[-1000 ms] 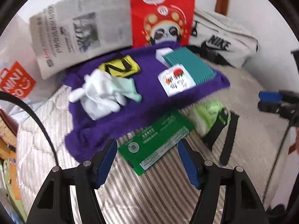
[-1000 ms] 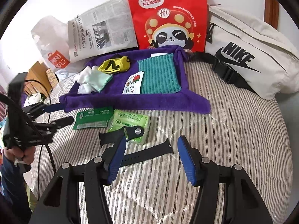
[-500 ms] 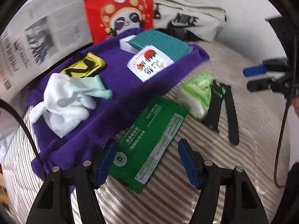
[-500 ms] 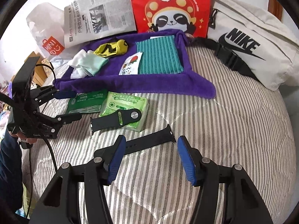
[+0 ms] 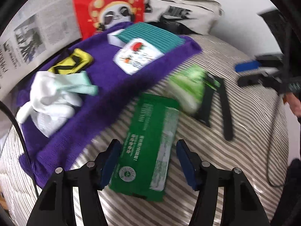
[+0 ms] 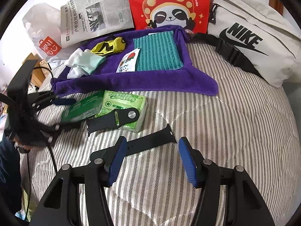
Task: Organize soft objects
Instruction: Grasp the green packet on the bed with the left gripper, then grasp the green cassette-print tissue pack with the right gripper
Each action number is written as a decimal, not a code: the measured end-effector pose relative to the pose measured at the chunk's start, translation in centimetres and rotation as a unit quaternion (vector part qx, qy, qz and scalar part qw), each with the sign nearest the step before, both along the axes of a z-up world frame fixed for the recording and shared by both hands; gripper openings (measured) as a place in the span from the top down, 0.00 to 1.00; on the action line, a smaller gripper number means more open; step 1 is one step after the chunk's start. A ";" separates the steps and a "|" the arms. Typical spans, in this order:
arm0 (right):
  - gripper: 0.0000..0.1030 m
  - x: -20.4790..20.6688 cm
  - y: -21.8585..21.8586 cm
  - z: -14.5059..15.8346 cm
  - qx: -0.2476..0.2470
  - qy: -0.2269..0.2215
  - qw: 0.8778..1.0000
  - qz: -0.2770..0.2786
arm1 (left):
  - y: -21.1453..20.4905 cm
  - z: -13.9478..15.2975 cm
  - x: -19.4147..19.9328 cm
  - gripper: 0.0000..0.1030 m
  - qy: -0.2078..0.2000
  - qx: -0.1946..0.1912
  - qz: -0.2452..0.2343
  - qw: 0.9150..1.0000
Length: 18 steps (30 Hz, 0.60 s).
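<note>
left fingers (image 5: pixel 114 156) closing around flat dark-green packet (image 5: pixel 150 146), not gripping; right fingers (image 6: pixel 188 160) open.

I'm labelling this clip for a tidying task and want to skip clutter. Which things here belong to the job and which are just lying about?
Part of the job:
- dark green packet, between the left claw fingers, which have just been closing
- light green tissue pack
- purple towel
- white socks
- teal cloth

Lying about:
- newspaper
- red panda bag
- Nike bag
- watch strap
</note>
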State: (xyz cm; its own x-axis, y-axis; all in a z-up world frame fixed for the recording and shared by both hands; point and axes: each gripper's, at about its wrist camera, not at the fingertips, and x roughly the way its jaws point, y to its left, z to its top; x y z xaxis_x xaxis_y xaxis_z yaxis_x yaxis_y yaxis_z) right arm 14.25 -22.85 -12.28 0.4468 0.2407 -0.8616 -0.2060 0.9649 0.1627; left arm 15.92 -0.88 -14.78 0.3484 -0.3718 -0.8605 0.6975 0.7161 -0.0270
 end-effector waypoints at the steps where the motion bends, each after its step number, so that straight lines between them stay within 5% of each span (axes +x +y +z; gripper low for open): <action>1: 0.44 0.0 -0.1 -0.1 0.002 0.002 1.000 0.000 | -0.3 0.0 -0.5 0.42 -0.003 0.005 -0.007 1.000; 6: 0.44 -0.2 0.0 -0.3 0.002 0.006 1.000 -0.001 | -0.8 0.0 0.3 0.38 -0.001 0.008 -0.001 1.000; 13: 0.44 -0.6 -0.1 -0.3 0.001 0.004 1.000 0.000 | -0.4 0.4 0.4 0.71 0.003 0.002 0.042 0.999; 18: 0.44 -0.6 -0.4 0.0 0.006 0.001 1.000 -0.005 | 0.3 0.5 -0.4 0.79 0.012 -0.014 0.066 0.998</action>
